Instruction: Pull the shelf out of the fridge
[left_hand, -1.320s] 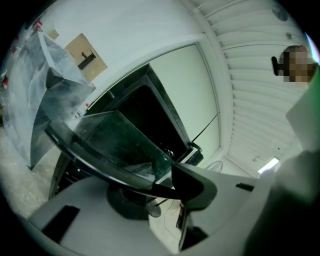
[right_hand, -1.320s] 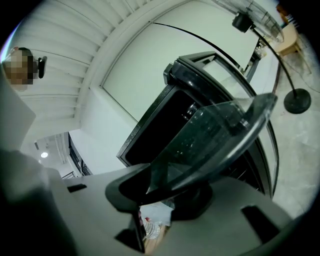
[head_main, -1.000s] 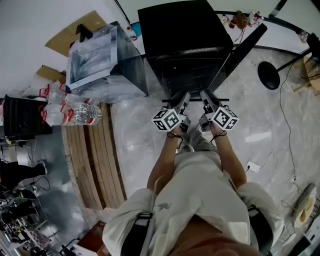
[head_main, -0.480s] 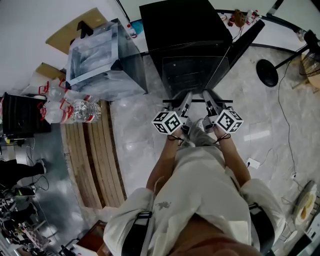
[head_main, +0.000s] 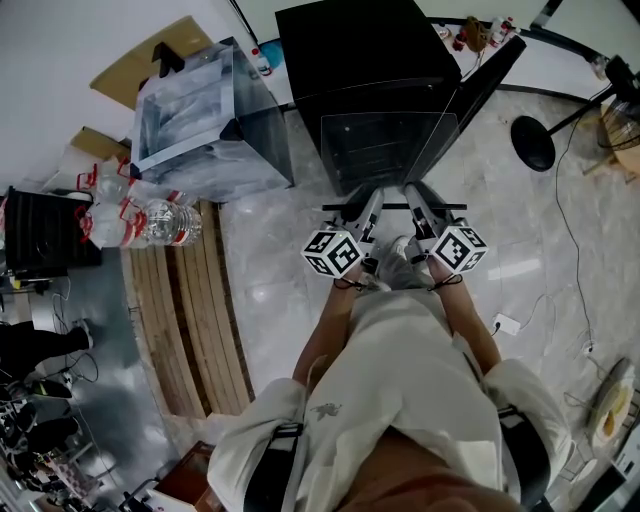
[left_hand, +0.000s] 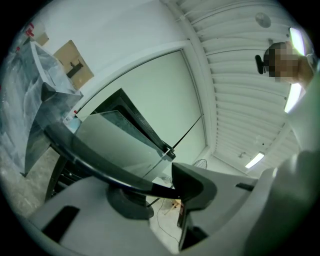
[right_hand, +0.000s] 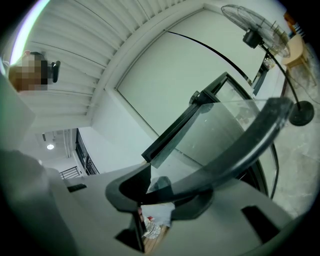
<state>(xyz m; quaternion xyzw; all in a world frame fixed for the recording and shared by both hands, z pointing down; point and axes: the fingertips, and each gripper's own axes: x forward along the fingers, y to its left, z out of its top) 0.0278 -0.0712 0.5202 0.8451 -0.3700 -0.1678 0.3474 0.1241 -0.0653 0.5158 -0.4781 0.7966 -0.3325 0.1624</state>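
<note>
The black fridge (head_main: 370, 50) stands open on the floor, its door (head_main: 490, 85) swung out to the right. A clear glass shelf (head_main: 388, 150) sticks well out of its front, and both grippers hold the shelf by its dark front trim (head_main: 340, 207). My left gripper (head_main: 372, 203) is shut on the trim left of centre, my right gripper (head_main: 415, 203) right of centre. In the left gripper view the trim (left_hand: 95, 162) runs between the jaws of the left gripper (left_hand: 160, 192), glass (left_hand: 115, 140) behind. The right gripper view shows the trim (right_hand: 240, 150) pinched by the right gripper (right_hand: 160, 197).
A clear plastic-wrapped box (head_main: 200, 120) stands left of the fridge, with water bottles (head_main: 140, 225) and a wooden pallet (head_main: 190, 320) further left. A fan's round base (head_main: 537, 150) and cables lie on the marble floor at right. The person's legs are just behind the grippers.
Both grippers have drawn back toward the person and risen a little, and the glass shelf has slid further out of the fridge with them.
</note>
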